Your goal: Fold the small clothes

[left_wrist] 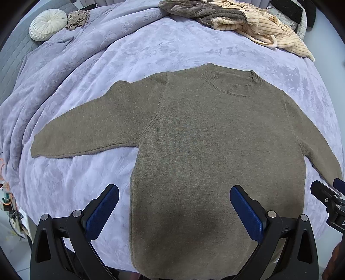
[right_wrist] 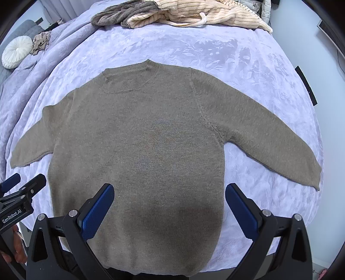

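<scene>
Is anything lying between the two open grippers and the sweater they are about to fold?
Nothing visible. The olive-brown knit sweater lies flat and uncovered below the left gripper and right gripper, both open.

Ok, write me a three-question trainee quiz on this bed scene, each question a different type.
1. True or false: the brown sweater lies flat with both sleeves spread out.
2. Multiple choice: the left gripper and right gripper are A) both open, B) both shut, C) one of each.
3. Fill in: the pile of clothes lies beyond the sweater's ____.

Key: 1 true; 2 A; 3 collar.
</scene>
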Demonstrator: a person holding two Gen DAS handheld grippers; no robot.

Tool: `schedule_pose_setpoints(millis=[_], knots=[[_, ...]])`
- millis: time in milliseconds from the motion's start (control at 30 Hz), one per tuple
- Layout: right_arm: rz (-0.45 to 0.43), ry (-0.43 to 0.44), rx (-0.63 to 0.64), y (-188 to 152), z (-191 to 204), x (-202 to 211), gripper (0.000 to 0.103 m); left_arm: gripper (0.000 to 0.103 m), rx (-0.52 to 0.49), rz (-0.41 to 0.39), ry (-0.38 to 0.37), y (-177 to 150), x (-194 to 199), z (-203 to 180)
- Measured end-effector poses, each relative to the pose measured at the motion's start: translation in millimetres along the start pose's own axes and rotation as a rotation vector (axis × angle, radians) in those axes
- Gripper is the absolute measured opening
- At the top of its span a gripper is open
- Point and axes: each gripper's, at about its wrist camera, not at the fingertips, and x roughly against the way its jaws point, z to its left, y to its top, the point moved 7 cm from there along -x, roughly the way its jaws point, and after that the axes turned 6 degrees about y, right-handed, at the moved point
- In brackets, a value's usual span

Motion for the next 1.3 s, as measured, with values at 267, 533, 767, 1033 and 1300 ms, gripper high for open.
schedule_pose_setpoints(millis=[267,533,767,1033,1300], knots=[[0.002,-0.002,0.0,-0.9,1.2,-0.7,0.103,0.103,0.002,0.002,0.002,-1.1,-1.0,1.7],[0.004,-0.003,0.002,-2.3,2.7,-2.2,0.103,0.103,-0.003,0.001,0.003,-1.8,-1.5,4.1],[0.006,-0.007,0.0,-2.6,3.6,-2.8,0.103,0.103,-0.007,0.005,0.007,-3.9,-1.3,3.4],[0.016,-0.032,0.023,-1.4,4.2,-3.4,0.103,0.103,-0.006,0.007,0.009,-4.8,-2.1,1.8],[0.025,-0.031,0.026,-0.7,6.9,-6.1,0.103,0.103,-0.004,0.013,0.014,-7.2,-6.7,4.2]])
